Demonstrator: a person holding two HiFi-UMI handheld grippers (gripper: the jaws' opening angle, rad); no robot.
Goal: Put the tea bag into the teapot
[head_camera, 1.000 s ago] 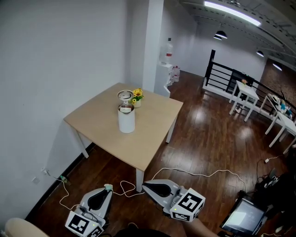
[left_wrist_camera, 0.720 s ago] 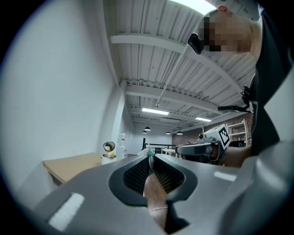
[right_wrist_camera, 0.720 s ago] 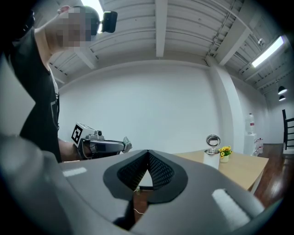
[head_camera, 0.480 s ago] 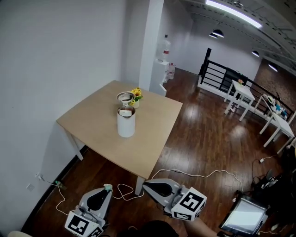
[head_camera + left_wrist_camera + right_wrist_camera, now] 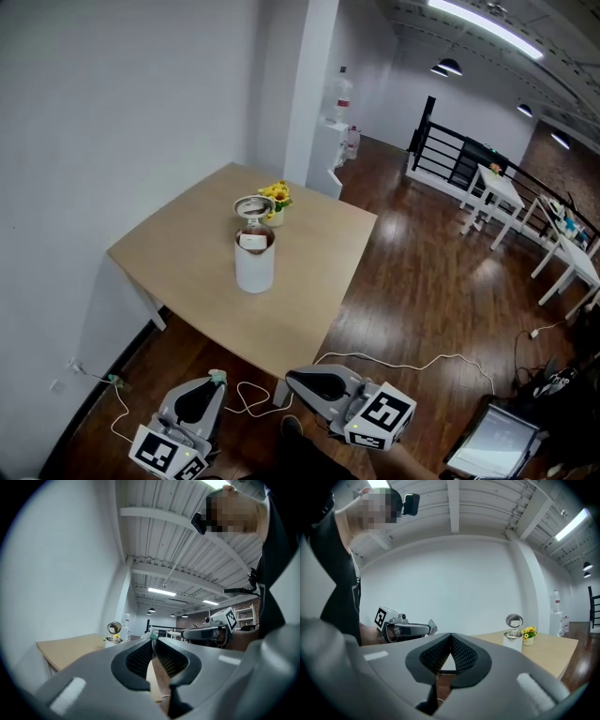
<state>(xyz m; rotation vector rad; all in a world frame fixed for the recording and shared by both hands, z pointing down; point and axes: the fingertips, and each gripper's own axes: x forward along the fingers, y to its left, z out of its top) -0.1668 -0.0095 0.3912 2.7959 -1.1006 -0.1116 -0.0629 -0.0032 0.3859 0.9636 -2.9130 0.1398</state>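
Approach first — left gripper (image 5: 218,379) and right gripper (image 5: 289,376) hang short of the pale wooden worktop (image 5: 178,253), jaws pressed together, empty; step closer, facing the tall white teapot (image 5: 254,266) squarely.

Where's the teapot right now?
In the head view, the white teapot stands near the middle of the wooden table, left of the picture's centre, with its lid open. The yellow flowers sit just behind it.

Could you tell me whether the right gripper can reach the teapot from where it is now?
Probably not yet. The right gripper is held low, off the near edge of the table, while the teapot stands mid-table. Nothing stands between them; stepping closer should do.
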